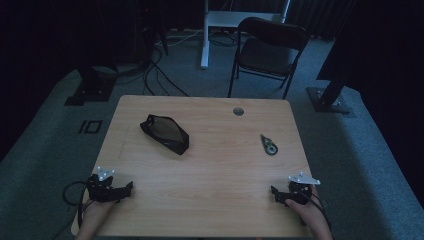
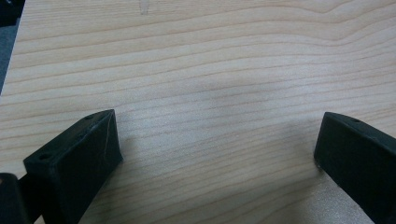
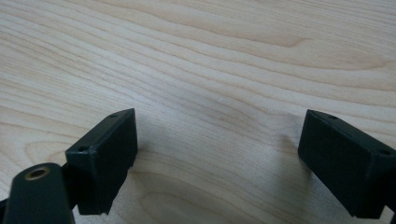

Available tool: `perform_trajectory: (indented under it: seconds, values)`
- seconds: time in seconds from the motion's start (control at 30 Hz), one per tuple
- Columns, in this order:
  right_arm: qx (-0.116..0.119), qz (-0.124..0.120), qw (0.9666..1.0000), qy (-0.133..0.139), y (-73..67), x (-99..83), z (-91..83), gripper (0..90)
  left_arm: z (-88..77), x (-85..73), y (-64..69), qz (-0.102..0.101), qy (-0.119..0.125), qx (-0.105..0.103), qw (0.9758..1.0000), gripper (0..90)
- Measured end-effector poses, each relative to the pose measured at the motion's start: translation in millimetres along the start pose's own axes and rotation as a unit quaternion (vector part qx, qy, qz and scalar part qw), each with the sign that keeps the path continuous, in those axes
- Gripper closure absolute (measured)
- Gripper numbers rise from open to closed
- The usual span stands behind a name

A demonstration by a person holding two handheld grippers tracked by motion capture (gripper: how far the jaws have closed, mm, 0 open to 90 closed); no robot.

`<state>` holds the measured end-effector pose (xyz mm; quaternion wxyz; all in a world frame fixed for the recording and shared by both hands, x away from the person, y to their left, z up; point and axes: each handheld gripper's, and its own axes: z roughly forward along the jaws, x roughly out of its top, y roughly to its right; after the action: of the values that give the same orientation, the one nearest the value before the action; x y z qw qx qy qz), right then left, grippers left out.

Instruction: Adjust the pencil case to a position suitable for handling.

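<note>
Wood table [image 1: 215, 165] on grey carpet [image 1: 45, 135]; left gripper [image 2: 217, 140] and right gripper [image 3: 217, 140] spread wide, holding nothing.

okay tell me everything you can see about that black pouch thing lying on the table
The black pouch lies flat on the light wooden table, in its far left part, set at a slant to the table's edges. It is long and roughly wedge-shaped, with a dark rim around a slightly greyer, sheeny middle panel; it looks like soft fabric or mesh, though the dim light hides detail. Whether it is zipped cannot be told. Nothing but the tabletop touches it.
</note>
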<state>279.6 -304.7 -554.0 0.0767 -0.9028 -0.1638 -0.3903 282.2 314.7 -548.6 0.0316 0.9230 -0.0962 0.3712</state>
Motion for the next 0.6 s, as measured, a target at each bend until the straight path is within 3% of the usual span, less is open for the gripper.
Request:
perform_trajectory:
  seconds: [0.33, 0.47, 0.6]
  values:
    - [0.011, -0.011, 0.9999, 0.002, -9.2, -0.9, -1.4, 12.9, 0.0, 0.0, 0.0, 0.0, 0.0, 0.0, 1.0, 0.6]
    - [0.028, -0.004, 0.9996, 0.007, -14.8, 1.8, -1.2, 12.9, 0.0, 0.1, -0.2, 0.0, 0.0, 0.0, 1.0, 0.6]
    - [0.04, -0.013, 0.9991, 0.007, -22.9, 4.1, 1.7, 12.9, 0.0, 0.2, -0.1, 0.0, 0.0, 0.0, 1.0, 0.6]
